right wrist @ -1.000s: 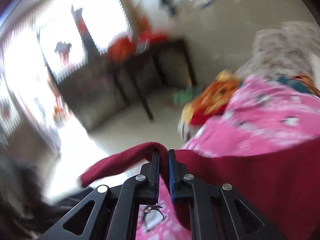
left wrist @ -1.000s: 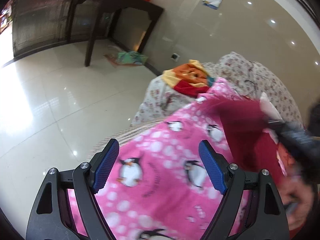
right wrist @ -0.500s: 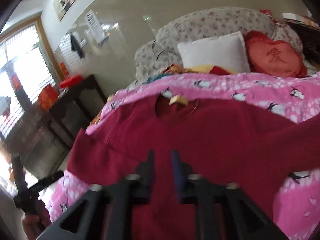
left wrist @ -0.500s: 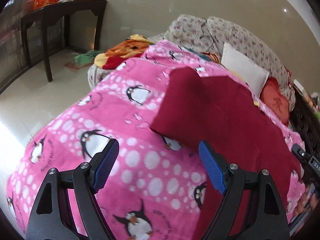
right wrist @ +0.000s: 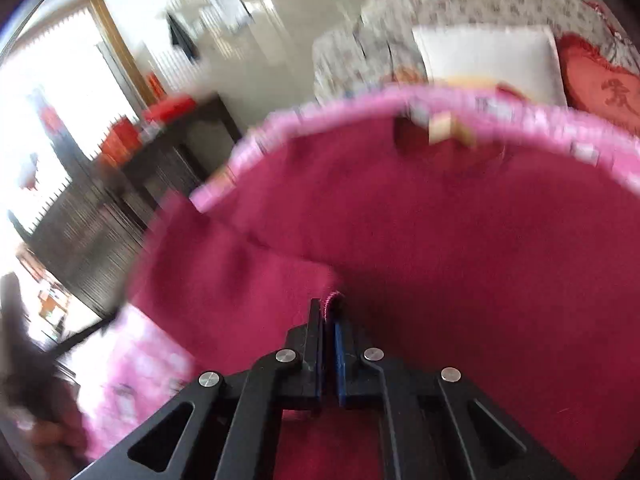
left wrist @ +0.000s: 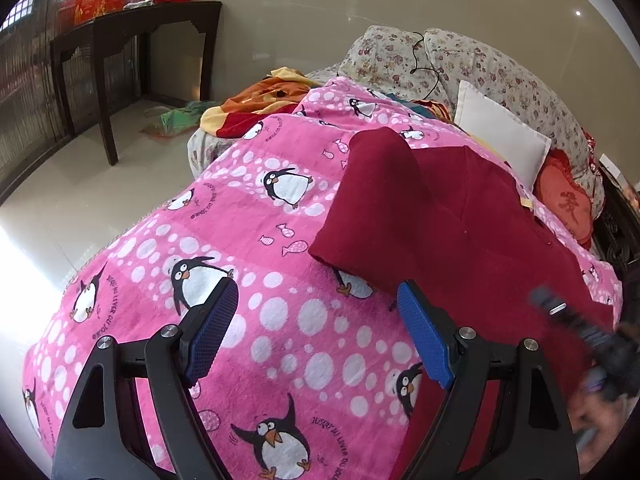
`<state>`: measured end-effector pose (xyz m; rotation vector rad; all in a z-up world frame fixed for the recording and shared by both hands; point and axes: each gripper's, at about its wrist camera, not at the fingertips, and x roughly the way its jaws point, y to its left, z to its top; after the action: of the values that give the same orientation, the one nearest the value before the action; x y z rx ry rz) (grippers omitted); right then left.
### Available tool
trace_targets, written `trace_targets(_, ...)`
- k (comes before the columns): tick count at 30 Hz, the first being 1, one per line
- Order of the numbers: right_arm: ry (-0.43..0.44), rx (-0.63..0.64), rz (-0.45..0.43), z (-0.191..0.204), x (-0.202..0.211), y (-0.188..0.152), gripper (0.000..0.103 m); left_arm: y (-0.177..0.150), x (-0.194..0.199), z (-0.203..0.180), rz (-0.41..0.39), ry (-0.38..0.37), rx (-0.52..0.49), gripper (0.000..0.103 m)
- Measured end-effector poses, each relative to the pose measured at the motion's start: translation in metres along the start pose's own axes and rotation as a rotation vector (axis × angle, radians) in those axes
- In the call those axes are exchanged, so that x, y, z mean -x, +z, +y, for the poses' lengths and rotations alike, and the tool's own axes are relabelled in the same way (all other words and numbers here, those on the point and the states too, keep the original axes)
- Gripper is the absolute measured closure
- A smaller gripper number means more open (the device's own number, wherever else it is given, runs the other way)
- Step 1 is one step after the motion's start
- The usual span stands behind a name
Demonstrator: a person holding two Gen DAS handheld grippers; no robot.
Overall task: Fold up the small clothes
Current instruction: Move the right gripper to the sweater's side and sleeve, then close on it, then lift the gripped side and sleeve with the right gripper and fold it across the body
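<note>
Item: we record one dark red garment [left wrist: 460, 216] spread on the pink penguin blanket [left wrist: 248, 264], ahead and to the right of our left gripper [left wrist: 316, 328], whose jaws stand spread and empty above the blanket. Our right gripper [right wrist: 329, 320] pinches a fold of the garment's edge between pressed-together jaws. Beyond both: a white pillow [left wrist: 500, 136] and a floral quilt [left wrist: 460, 60].

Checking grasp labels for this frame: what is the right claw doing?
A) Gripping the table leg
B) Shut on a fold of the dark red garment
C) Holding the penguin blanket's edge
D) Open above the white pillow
B: in the right wrist view the right claw has its jaws nearly together, with a pinch of the dark red garment caught between them.
</note>
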<state>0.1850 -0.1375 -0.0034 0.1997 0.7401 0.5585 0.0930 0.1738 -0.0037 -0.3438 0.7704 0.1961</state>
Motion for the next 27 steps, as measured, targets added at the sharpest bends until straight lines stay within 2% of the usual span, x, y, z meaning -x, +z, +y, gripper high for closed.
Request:
trace_targets(4,-0.098,0.04,-0.218,-0.016,0.086,0.041,0.099,0.007,0.007,-0.006,-0.03,-0.01,0.005,0.02)
trace_targets(6,-0.18,0.023,-0.252,-0.04,0.116,0.053,0.099,0.009,0.009,-0.014,-0.042,-0.02,-0.001,0.02)
trace_targets(7,-0.257,0.032,-0.261,-0.053,0.125,0.054,0.099,0.009,0.008,-0.019,-0.043,-0.023,-0.009,0.02)
trace_targets(10,-0.403,0.015,-0.228,-0.094,0.126,0.05,0.099,0.007,-0.003,-0.036,-0.024,-0.013,-0.047,0.02)
trace_targets(16,-0.43,-0.079,-0.047,-0.158,0.071,0.026,0.099,0.008,-0.019,-0.075,0.003,-0.038,-0.089,0.02)
trace_targets(18,-0.389,-0.108,-0.073,-0.168,0.083,0.021,0.099,0.011,-0.019,-0.093,-0.027,-0.033,-0.131,0.02)
trace_targets(21,-0.375,-0.104,-0.098,-0.169,0.103,0.02,0.099,0.017,-0.027,-0.119,-0.06,-0.018,-0.179,0.02)
trace_targets(23,-0.374,-0.106,-0.085,-0.172,0.103,0.023,0.099,0.021,-0.039,-0.135,-0.071,-0.026,-0.201,0.02)
trace_targets(25,-0.406,-0.116,-0.064,-0.18,0.092,0.023,0.098,0.024,-0.058,-0.147,-0.062,0.006,-0.219,0.02)
trace_targets(27,-0.41,-0.136,-0.015,-0.188,0.079,0.026,0.092,0.027,-0.081,-0.155,-0.039,0.05,-0.231,0.02)
